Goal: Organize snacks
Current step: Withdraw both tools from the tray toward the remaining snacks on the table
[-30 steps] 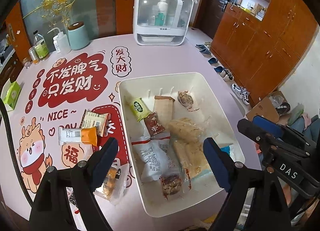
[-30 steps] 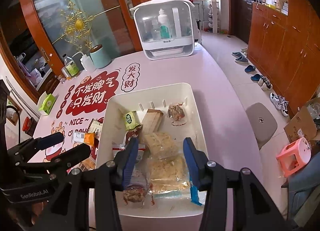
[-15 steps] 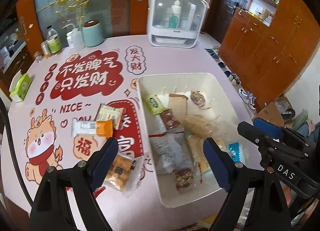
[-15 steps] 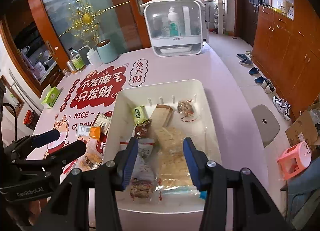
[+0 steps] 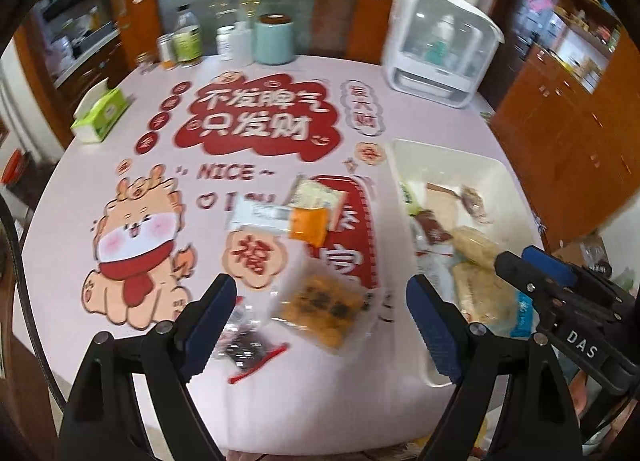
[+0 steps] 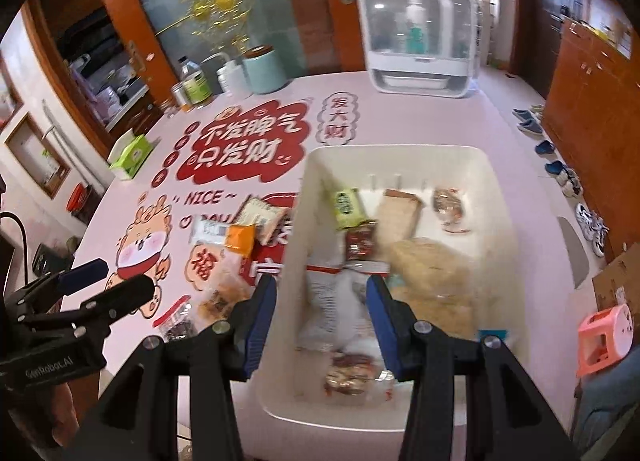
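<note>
A white bin (image 6: 400,151) holds several snack packets, among them a green one (image 6: 348,207) and a white bag (image 6: 336,301). Loose snacks lie on the table left of it: a white-and-orange bar (image 5: 280,217), a beige packet (image 5: 316,195), a clear packet of orange crackers (image 5: 320,305) and a dark packet (image 5: 244,345). My left gripper (image 5: 320,313) hovers wide open above the cracker packet, holding nothing. My right gripper (image 6: 322,313) stands half open over the bin's left wall, also holding nothing. Each gripper shows at the edge of the other's view.
A white lidded cabinet (image 5: 432,45), a teal canister (image 5: 274,39) and bottles stand at the table's far side. A green tissue box (image 5: 102,115) sits at the left edge. Shoes and a pink stool (image 6: 604,337) are on the floor to the right.
Both grippers have swung left. The left one went from over the bin to over the loose snacks on the table; the right one now sits over the bin's left wall. Jaw widths look unchanged.
</note>
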